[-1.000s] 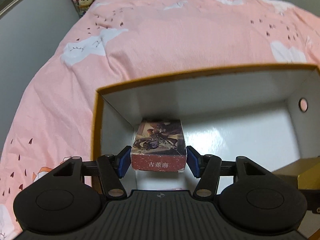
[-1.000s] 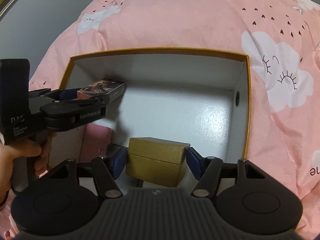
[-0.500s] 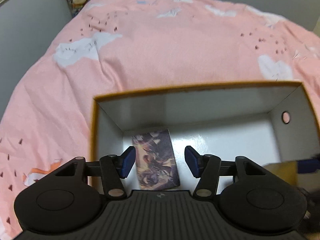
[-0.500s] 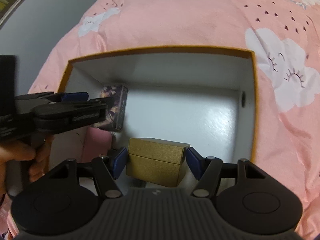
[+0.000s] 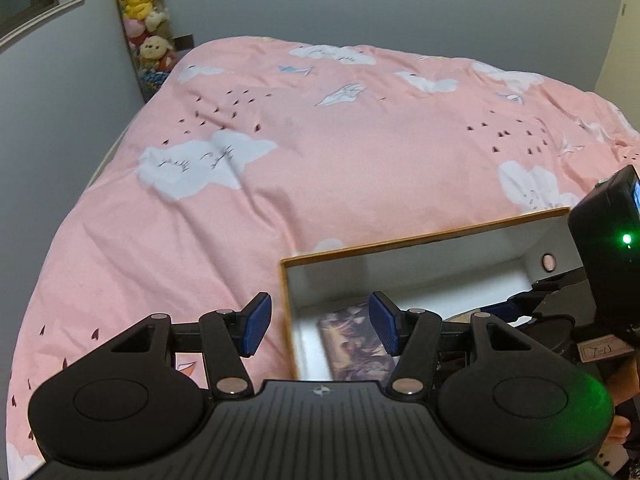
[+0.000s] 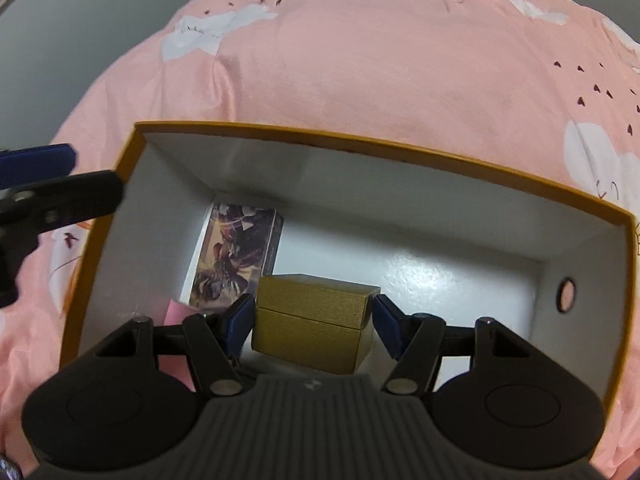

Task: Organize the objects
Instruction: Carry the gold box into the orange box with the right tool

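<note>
Gold cardboard fills the gap between our right tongs (image 6: 314, 320), whose blue pads press on the two side faces of the small gold box (image 6: 310, 322); we hold it by the sides so that its base stays free to meet the floor of the storage box (image 6: 400, 152). It hangs low inside that orange-rimmed, white-lined carton, near the front wall, and whether it already rests on the bottom we cannot tell.

Beside it, along the left wall and reaching toward the far-left corner, the illustrated card box (image 6: 236, 256) lies flat with its picture side up. That placement looks deliberate to us: tucked against the wall, it leaves the middle and right of the floor bare for more things. A pink item (image 6: 178, 312) peeks out at the near-left corner, too hidden to name.

Our left tongs (image 5: 318, 322) are spread wide and carry nothing, hovering above the carton's left rim, one pad over the pink cloud-print duvet (image 5: 320, 152) and one over the interior. The carton itself sits on the bed near its front edge.

We judge the next step to be lowering the gold box beside the card box and only then loosening the grip, lest it tip.
</note>
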A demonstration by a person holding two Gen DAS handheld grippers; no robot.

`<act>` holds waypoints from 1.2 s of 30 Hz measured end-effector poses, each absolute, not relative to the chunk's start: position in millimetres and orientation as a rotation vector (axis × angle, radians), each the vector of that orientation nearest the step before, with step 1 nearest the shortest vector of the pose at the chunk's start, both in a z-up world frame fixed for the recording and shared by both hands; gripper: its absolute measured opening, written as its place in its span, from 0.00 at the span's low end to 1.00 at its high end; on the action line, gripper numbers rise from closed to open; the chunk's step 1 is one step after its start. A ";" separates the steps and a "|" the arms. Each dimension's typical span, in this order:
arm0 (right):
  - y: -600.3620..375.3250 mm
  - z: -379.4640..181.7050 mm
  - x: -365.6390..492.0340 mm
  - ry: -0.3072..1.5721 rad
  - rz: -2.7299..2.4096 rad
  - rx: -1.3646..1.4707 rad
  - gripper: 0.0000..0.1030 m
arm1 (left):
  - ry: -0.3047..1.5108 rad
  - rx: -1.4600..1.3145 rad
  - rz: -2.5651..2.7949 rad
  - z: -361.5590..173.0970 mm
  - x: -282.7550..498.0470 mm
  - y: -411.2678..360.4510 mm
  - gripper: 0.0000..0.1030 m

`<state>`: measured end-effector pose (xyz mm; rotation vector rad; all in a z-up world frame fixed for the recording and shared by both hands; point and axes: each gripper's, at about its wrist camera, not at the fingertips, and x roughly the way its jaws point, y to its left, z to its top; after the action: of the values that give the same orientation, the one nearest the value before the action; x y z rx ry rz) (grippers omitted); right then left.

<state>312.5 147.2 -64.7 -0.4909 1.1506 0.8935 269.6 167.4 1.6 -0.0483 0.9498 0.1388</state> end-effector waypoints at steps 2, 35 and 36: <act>156.8 -70.4 312.5 1.167 0.896 -0.487 0.64 | 0.957 -0.064 0.141 -2.7 267.0 174.4 0.63; 179.3 -73.9 325.7 1.305 0.859 -0.414 0.64 | 1.005 -0.130 0.105 -20.1 259.0 190.8 0.60; 179.3 -74.7 325.7 1.303 0.858 -0.418 0.65 | 1.008 -0.131 0.104 -20.7 259.0 190.9 0.60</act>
<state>325.7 179.3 -74.7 -0.4183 1.3031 0.8578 259.0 190.9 -20.7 -0.1312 1.0079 0.1043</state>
